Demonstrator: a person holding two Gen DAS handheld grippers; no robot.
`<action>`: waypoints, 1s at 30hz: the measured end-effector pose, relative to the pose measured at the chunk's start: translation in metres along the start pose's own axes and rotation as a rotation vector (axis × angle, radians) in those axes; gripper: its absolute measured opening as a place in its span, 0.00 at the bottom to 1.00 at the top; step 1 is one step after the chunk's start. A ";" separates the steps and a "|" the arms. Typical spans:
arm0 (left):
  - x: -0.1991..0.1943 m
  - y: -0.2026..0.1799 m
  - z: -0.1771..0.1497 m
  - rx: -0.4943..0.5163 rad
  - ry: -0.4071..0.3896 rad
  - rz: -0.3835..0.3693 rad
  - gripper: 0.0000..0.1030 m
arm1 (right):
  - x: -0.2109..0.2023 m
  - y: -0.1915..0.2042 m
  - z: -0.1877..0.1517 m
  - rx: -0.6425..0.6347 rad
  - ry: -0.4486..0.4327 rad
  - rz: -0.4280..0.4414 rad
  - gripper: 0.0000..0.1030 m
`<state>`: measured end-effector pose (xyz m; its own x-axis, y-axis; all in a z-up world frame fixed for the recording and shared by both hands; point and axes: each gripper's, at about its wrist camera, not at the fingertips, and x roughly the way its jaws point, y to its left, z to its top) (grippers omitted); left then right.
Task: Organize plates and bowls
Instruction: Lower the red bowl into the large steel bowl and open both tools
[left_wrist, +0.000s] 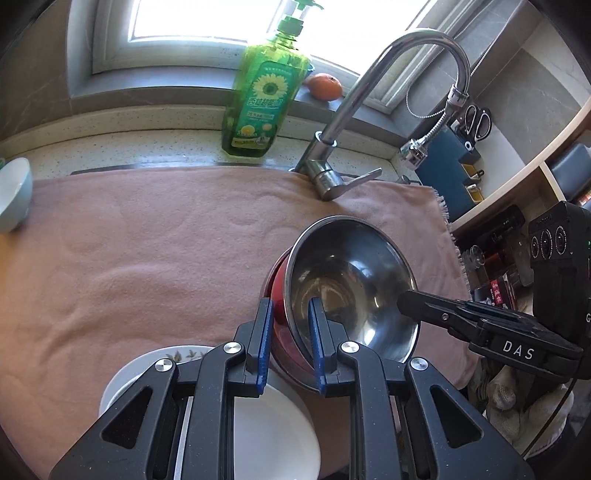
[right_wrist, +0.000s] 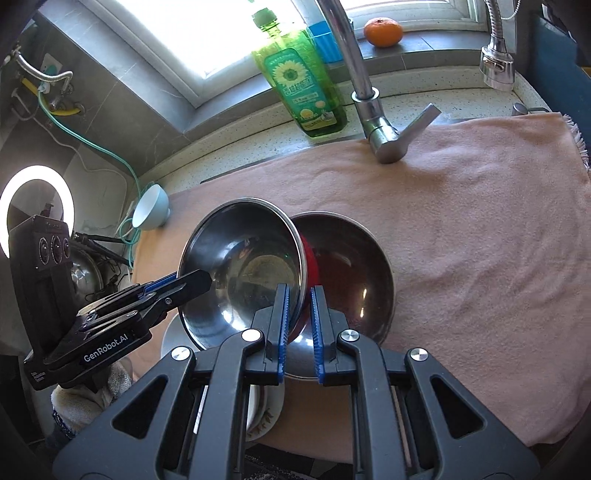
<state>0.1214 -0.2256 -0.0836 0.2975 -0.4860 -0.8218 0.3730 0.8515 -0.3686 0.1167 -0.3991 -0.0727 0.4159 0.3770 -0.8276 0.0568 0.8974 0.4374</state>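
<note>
**Two hands on one steel bowl**

The steel bowl (left_wrist: 351, 284) (right_wrist: 242, 273) is tilted up on edge, its open side facing me, and it leans into a second bowl (right_wrist: 351, 266) with a red outside that sits on the pink towel (left_wrist: 147, 251) (right_wrist: 461, 229). In the left view the red wall (left_wrist: 277, 295) shows just behind the steel one.

My left gripper (left_wrist: 291, 343) (right_wrist: 195, 280) pinches the near rim of the steel bowl: one blue-padded finger sits inside the bowl, the other outside, between the steel wall and the red bowl. My right gripper (right_wrist: 298, 328) (left_wrist: 406, 301) is closed on the opposite rim of the same bowl, with the rim running down between my two fingers. In the left view the right fingers reach in from the side and meet the rim there.

Just under my left fingers lies a white plate (left_wrist: 273, 424), and a plate with a leaf pattern (left_wrist: 177, 356) (right_wrist: 264, 417) peeks out from beneath it, both on the towel.

Far off to the left of my fingers, a pale blue bowl (left_wrist: 13, 192) (right_wrist: 149, 208) rests tipped at the towel's edge. Ahead of the fingers, the tap (left_wrist: 369, 92) (right_wrist: 369, 110) rises from the speckled worktop (left_wrist: 129, 147) (right_wrist: 240, 147), a green soap bottle (left_wrist: 266, 92) (right_wrist: 303, 81) stands beside it, and an orange (left_wrist: 325, 86) (right_wrist: 383, 31) sits on the window sill behind.
</note>
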 end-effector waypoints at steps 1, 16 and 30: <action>0.005 -0.002 0.000 0.002 0.007 0.006 0.17 | 0.003 -0.005 0.000 0.005 0.008 -0.006 0.11; 0.043 -0.015 -0.006 0.054 0.092 0.074 0.16 | 0.031 -0.028 -0.005 -0.034 0.071 -0.079 0.11; 0.047 -0.017 -0.004 0.049 0.101 0.094 0.16 | 0.039 -0.032 -0.004 -0.034 0.089 -0.079 0.13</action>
<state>0.1256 -0.2618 -0.1181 0.2445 -0.3802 -0.8920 0.3904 0.8807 -0.2684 0.1274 -0.4119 -0.1203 0.3288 0.3226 -0.8876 0.0547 0.9318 0.3589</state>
